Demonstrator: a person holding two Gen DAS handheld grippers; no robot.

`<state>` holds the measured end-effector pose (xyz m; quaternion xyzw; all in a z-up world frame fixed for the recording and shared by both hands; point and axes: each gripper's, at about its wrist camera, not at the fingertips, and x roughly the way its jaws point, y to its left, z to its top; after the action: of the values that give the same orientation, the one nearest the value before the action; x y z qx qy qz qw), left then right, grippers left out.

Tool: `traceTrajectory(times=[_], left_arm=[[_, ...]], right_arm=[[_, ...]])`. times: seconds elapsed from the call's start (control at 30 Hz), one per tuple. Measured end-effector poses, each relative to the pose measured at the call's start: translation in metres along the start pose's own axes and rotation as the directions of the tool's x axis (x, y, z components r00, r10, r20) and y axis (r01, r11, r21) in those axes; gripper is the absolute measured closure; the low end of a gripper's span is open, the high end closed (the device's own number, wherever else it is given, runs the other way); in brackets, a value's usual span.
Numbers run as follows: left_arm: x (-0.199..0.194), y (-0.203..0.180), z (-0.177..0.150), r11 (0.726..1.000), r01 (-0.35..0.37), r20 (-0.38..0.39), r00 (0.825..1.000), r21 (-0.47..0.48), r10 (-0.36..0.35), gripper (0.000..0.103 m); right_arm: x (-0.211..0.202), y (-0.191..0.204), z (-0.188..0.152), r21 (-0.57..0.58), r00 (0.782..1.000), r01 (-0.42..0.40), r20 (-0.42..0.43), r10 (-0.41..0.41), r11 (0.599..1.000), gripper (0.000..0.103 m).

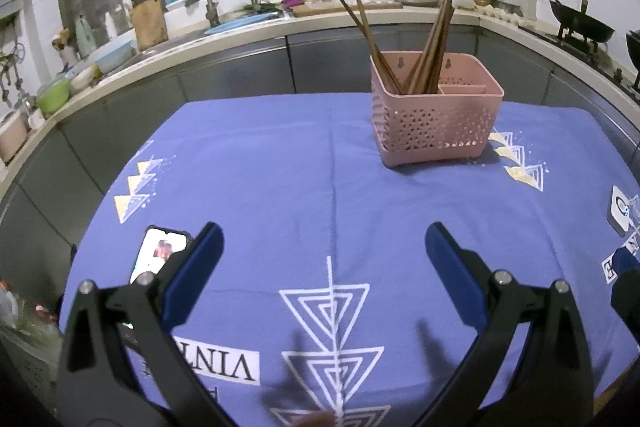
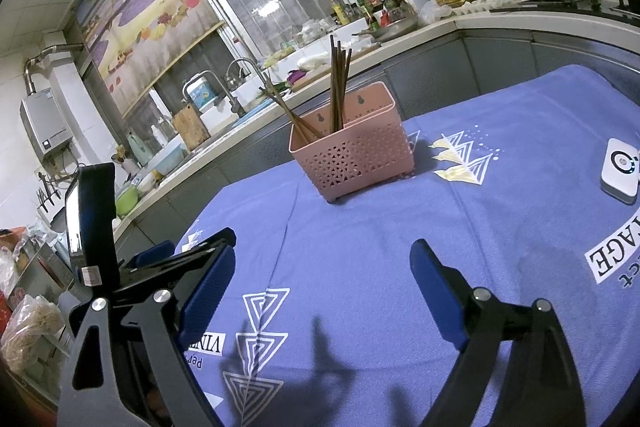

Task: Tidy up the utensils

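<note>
Chopsticks (image 1: pixel 430 45): dark wood, upright and leaning, bundled in larger left compartment of pink basket (image 1: pixel 434 125); smaller right compartment looks empty. Likely light, stiff, smooth, prone to slipping or rolling; best pinched mid-shaft above rim, across the bundle.

Basket: perforated plastic, probably light and easily tipped, standing far centre-right on blue cloth (image 1: pixel 280 187).

Left gripper (image 1: pixel 324 259): wide open, empty, over near cloth.

Right gripper (image 2: pixel 322 279): wide, barely narrowing, empty.

Phone (image 1: pixel 160 253) near left; white device (image 2: pixel 620 171) right.

Right gripper (image 2: pixel 322 279) hung with jaws wide and empty over the blue tablecloth (image 2: pixel 360 227); chopsticks (image 2: pixel 338 87) stood in the pink basket (image 2: pixel 356 151) beyond.
</note>
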<state>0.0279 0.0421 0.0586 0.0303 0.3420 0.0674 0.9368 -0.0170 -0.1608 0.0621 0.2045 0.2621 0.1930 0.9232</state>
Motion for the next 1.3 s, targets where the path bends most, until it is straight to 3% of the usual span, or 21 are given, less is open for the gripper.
traceTrajectory(times=[0.37,0.63,0.8,1.3], left_arm=[[-0.001,-0.005,0.004,0.999,-0.003,-0.009,1.000,0.041,0.004,0.006],[-0.010,-0.011,0.013,0.998,0.067,0.062,0.996,-0.003,-0.067,0.006],[-0.006,-0.020,0.003,0.993,0.119,0.037,0.992,-0.008,-0.118,0.006],[-0.010,-0.027,0.004,0.995,0.099,0.045,0.994,-0.015,-0.098,0.006]], right_arm=[[0.007,-0.004,-0.005,0.004,0.999,0.027,-0.027,-0.027,1.000,0.015],[-0.008,-0.010,-0.006,-0.012,0.994,0.111,-0.024,-0.111,0.994,0.015],[-0.008,-0.026,-0.020,0.042,0.990,0.131,-0.058,-0.129,0.991,0.015],[-0.022,-0.019,-0.019,0.000,0.988,0.148,-0.041,-0.148,0.989,0.015]])
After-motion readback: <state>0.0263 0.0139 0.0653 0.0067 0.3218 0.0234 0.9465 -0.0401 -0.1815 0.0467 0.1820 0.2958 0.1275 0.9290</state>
